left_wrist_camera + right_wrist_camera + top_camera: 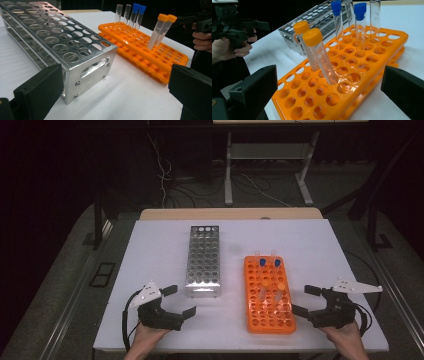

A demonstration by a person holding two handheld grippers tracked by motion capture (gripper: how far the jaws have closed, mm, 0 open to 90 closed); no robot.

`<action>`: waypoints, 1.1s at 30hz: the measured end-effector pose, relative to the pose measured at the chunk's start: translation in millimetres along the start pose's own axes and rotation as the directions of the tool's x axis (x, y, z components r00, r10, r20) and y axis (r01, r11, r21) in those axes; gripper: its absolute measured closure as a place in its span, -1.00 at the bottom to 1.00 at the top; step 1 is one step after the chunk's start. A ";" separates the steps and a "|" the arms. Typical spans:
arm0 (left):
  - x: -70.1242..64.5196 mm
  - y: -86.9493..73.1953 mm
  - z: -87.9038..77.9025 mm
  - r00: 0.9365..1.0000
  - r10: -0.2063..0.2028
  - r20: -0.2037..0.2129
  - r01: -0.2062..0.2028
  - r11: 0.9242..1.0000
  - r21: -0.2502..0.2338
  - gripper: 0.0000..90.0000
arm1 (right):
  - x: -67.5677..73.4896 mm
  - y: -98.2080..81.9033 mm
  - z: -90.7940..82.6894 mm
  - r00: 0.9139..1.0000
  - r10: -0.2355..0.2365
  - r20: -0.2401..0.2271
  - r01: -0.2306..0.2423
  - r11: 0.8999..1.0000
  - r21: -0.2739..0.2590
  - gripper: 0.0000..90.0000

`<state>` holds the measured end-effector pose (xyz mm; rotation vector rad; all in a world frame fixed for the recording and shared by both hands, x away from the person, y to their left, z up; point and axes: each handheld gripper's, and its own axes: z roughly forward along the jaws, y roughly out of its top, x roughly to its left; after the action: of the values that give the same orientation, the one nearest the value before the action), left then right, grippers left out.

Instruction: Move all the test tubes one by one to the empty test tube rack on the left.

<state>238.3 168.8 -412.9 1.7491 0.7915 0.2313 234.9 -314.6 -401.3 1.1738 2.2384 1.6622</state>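
While both of your grippers stood idle at the near edge of the table (150, 235), the work looked to be at its very start, an approach not yet begun; your left gripper (181, 301) had its jaws spread as wide as they go with nothing between them, and your right gripper (306, 300) was likewise fully open and empty. The orange rack (269, 317) lay just to the left of your right gripper in the high view, near but not touching; in the right gripper view it sat straight ahead between the two black jaws, with the two orange-capped tubes (315, 50) leaning in its middle holes, closest to you. Behind them stood the two blue-capped tubes (348, 15) and two uncapped clear tubes (123, 12) in the far rows. The metal rack (202, 262) lay ahead and slightly right of your left gripper, its near end just beyond the jaws in the left gripper view, every hole seemingly vacant; I judged that the tubes were meant to go across to it. Your next move called for lifting the right gripper, bringing its jaws either side of the nearest orange-capped tube below its cap, and closing gently; the tilt of that tube meant you had to match its lean or risk knocking its neighbour.
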 end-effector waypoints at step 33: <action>0.6 -1.0 -0.1 1.000 -0.012 0.009 0.012 1.000 0.008 -1.00 | 4.2 4.2 -3.4 0.999 -0.015 0.034 0.012 0.997 0.080 -0.99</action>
<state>238.3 169.3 -413.9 1.7511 0.7977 0.2121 232.4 -314.1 -395.0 1.1928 2.3060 1.5492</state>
